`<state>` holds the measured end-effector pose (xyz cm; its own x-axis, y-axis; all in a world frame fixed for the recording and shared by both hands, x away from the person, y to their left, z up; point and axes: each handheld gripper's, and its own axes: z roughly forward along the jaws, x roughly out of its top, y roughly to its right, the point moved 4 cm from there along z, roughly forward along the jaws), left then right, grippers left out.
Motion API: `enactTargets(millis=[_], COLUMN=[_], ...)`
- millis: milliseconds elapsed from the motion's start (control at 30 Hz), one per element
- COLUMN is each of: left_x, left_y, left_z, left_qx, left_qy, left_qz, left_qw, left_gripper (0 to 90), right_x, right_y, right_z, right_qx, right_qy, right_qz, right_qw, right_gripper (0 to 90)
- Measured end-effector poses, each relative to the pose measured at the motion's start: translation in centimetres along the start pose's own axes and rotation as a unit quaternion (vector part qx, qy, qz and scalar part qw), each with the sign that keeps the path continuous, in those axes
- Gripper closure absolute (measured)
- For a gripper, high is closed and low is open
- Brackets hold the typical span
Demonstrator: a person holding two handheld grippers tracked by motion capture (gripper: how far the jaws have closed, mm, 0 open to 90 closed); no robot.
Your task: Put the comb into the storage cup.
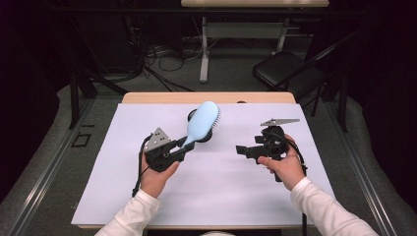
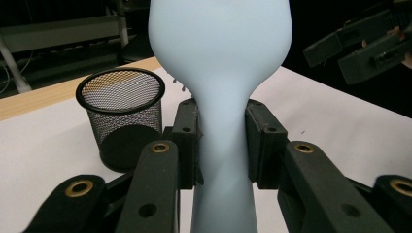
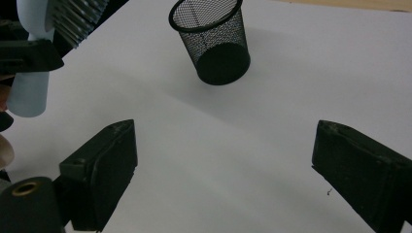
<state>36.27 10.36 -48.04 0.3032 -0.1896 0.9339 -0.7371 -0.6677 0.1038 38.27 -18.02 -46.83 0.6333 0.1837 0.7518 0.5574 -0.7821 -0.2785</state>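
A light blue hairbrush (image 1: 202,122) is held up off the table by its handle, head tilted up and away, bristles facing right. My left gripper (image 1: 184,146) is shut on that handle; in the left gripper view the pads (image 2: 187,145) press on the narrow neck of the hairbrush (image 2: 221,63). A black mesh cup (image 1: 205,136) stands upright just behind the brush, also seen as the mesh cup (image 2: 121,114) and the mesh cup (image 3: 214,39). My right gripper (image 1: 248,146) hovers at the right, pointing left, and its jaws (image 3: 226,174) stand wide open with nothing between them.
A white sheet (image 1: 221,189) covers the wooden table (image 1: 147,98). In the right gripper view the brush (image 3: 31,82) and the left gripper's jaw (image 3: 29,56) are at the upper left. A folding chair (image 1: 285,69) and a desk leg (image 1: 204,49) stand beyond the table.
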Motion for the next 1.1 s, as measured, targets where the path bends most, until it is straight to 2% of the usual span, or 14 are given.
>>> enactTargets(millis=[267,333,500,667,1100], left_x=[0.0,0.0,0.0,0.0,0.0], left_y=[0.0,0.0,-0.1,-0.2,-0.2], left_z=[0.0,0.0,-0.1,-0.1,-0.1], left_qx=[0.002,0.0,0.001,0.003,0.005], left_qy=[0.001,0.001,0.0,0.0,0.001], left_qz=[0.001,0.001,0.001,0.001,0.0], left_qw=[1.0,1.0,1.0,1.0,1.0], left_gripper=[69.4,69.4,69.4,69.4,69.4], right_x=[2.3,2.7,3.4,4.0,5.0], right_y=[-0.4,-0.6,-0.9,-1.1,-1.4], right_z=[0.4,0.6,1.1,1.4,1.9], right_qx=[0.002,0.005,0.015,0.008,0.009], right_qy=[-0.003,-0.008,-0.023,-0.026,-0.026], right_qz=[-0.004,0.002,0.016,0.009,0.014], right_qw=[1.0,1.0,0.9995,0.9996,0.9995], right_gripper=[9.5,9.5,9.5,9.5,9.8])
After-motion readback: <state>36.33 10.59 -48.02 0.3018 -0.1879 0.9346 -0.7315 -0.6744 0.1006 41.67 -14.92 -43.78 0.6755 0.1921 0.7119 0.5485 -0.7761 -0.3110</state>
